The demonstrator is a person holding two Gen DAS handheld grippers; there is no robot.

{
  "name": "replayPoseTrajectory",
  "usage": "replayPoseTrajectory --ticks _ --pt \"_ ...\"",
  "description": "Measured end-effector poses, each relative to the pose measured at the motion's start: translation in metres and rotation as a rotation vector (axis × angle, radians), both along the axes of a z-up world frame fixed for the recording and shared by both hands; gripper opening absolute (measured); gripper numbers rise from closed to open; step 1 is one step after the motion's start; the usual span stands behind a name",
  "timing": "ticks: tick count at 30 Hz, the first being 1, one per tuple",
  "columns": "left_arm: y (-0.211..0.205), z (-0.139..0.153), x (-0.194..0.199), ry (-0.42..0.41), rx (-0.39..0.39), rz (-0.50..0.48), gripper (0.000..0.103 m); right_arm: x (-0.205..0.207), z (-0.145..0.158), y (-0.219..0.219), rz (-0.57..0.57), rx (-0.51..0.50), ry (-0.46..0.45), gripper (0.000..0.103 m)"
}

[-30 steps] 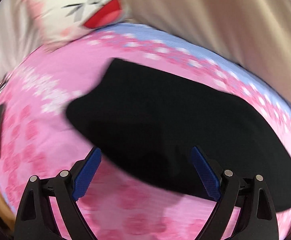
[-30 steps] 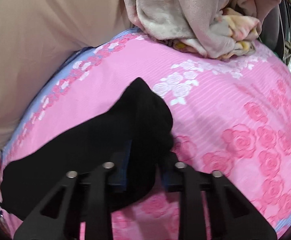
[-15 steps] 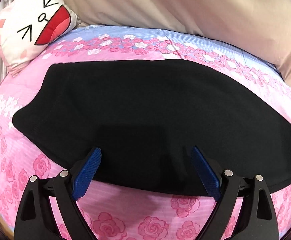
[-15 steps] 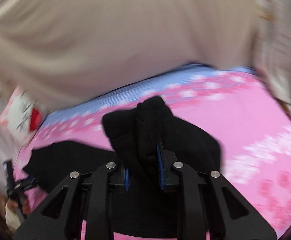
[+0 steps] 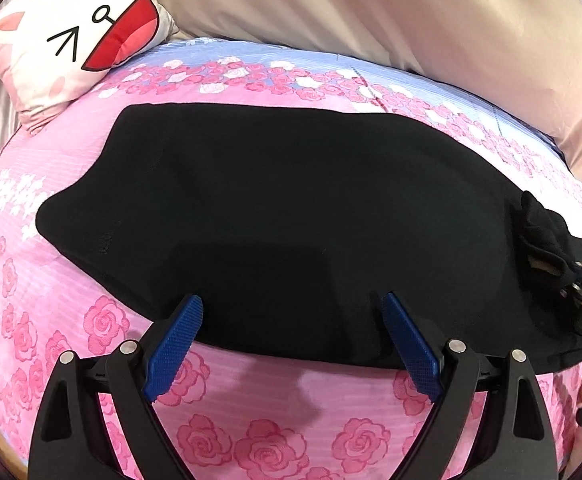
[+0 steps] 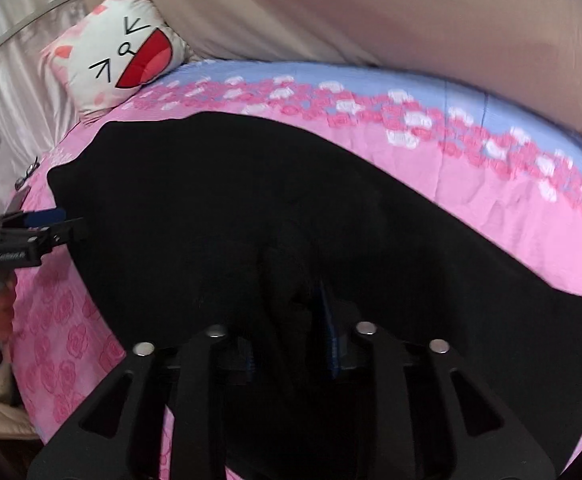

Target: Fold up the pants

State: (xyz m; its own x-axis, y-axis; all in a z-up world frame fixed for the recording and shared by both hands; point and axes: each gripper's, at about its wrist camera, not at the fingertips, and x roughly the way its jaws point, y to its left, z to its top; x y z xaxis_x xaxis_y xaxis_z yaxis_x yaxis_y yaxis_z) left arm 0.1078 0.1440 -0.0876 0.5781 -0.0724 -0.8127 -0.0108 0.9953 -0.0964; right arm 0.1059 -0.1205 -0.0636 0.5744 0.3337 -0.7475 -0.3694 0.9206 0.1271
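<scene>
Black pants (image 6: pixel 291 208) fabric hides the opening right gripper's (image 6: pixel 291 320) pads.

You have open pink rose-print bedsheet (image 5: pixel 251 420) along the near edge, in front of the black pants (image 5: pixel 291 216), with room there to pass a gripper. At the far left, the cat-face cushion (image 5: pixel 83 32) sits on the corner of the bed. A beige wall of fabric (image 5: pixel 411 12) closes off the whole far side. A narrow strip of sheet stays free between it and the pants.
</scene>
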Motion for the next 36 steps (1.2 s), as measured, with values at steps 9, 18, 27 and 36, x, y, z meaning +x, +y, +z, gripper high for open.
replayPoseTrajectory --ticks 9,18,27,36 --pt "0.0 -0.002 0.002 -0.001 -0.008 0.006 0.09 -0.042 0.048 -0.063 0.013 0.277 -0.037 0.072" --pt "0.009 0.005 -0.006 -0.006 0.002 0.041 0.09 -0.006 -0.004 -0.035 -0.114 -0.05 0.005 0.051" --pt "0.158 -0.007 -0.03 0.006 -0.4 0.441 0.088 -0.03 0.022 -0.033 -0.21 -0.047 -0.122 0.074" --pt "0.166 -0.004 -0.011 -0.016 -0.53 0.399 0.089 0.041 0.046 0.038 -0.077 -0.103 -0.128 0.073"
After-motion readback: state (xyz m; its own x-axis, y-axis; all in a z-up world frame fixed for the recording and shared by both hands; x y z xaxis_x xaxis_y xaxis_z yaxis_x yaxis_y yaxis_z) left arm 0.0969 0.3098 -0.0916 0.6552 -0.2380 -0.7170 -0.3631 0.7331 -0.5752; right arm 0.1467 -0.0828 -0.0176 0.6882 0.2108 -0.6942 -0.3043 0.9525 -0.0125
